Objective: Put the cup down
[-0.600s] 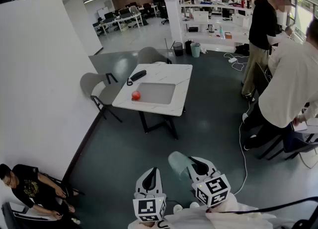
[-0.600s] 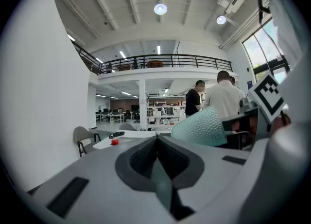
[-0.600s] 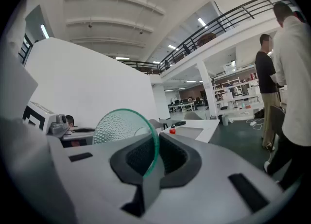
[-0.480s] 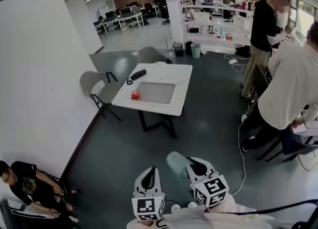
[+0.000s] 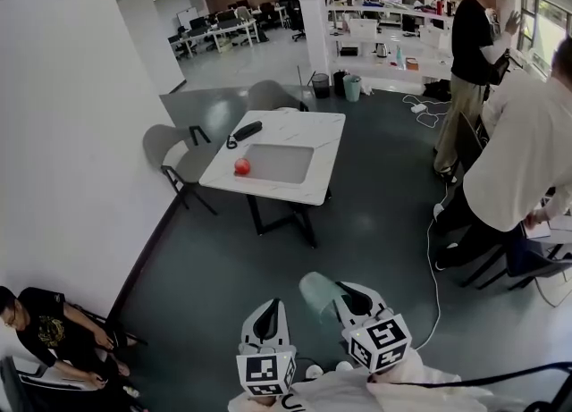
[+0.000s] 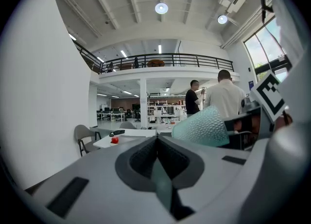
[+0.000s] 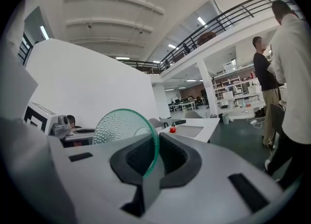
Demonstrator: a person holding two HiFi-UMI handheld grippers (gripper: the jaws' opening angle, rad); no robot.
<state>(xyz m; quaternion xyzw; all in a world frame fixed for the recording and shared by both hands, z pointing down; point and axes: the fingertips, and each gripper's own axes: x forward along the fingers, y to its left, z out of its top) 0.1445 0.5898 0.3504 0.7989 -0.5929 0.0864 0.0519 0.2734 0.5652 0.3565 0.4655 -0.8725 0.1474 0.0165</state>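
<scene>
- At the lower edge of the head view, we see the right gripper (image 5: 347, 294) held in the air over the dark floor (image 5: 357, 222). Its jaws are nearly together and pinch the thin wall of the cup (image 5: 319, 297) at the rim.
- The cup is pale green, dimpled glass. It rests on no surface and sticks out sideways from the right gripper toward the left gripper (image 5: 270, 310).
- The left gripper is just beside the right one. In its own view we find its jaws pressed together with nothing between them.
- A white table (image 5: 308, 189) stands well ahead of both grippers, far from the cup. On it we note a small red round object (image 5: 241, 166) near the front-left corner, a black object (image 5: 248, 132) toward the back, and a grey panel (image 5: 280, 163) in the middle.
- A grey chair (image 5: 170, 151) stands at the table's left side, against the white wall (image 5: 63, 133).
- One person sits on the floor (image 5: 45, 330) at lower left. Another in a white shirt (image 5: 523, 160) bends at the right edge. A third in a black top (image 5: 471, 44) stands behind.
</scene>
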